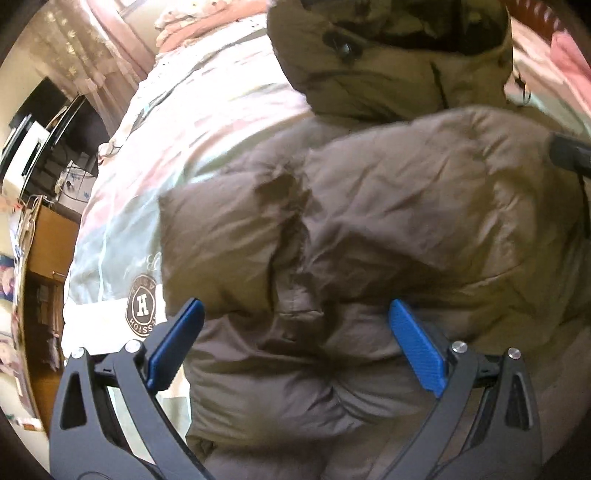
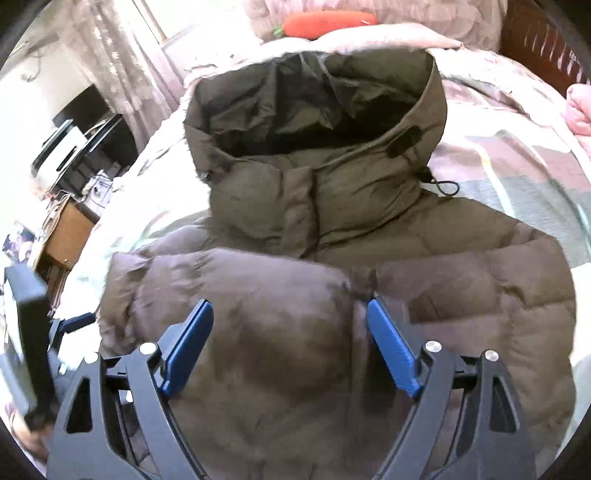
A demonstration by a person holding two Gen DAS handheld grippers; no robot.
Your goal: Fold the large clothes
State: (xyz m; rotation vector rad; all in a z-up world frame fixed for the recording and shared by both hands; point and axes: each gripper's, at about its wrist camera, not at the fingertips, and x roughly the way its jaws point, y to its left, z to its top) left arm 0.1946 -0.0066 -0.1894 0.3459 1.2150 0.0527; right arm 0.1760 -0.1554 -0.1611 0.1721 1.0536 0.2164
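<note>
A large olive-brown puffer jacket [image 1: 388, 229] lies front-up on the bed, its hood [image 2: 314, 103] at the far end. Both sleeves are folded across the chest and meet near the middle [image 2: 354, 280]. My left gripper [image 1: 295, 314] is open and empty, hovering just above the jacket's lower body. My right gripper [image 2: 290, 314] is open and empty above the folded sleeves. The left gripper's body shows at the left edge of the right wrist view [image 2: 33, 332]; part of the right gripper shows at the right edge of the left wrist view [image 1: 569, 151].
The jacket rests on a pastel patchwork bedspread [image 1: 177, 140] with a round "H" logo [image 1: 142, 306]. An orange carrot plush [image 2: 328, 22] and pink pillows [image 2: 580, 107] lie by the headboard. A wooden cabinet [image 1: 48, 240] and dark shelves stand left of the bed.
</note>
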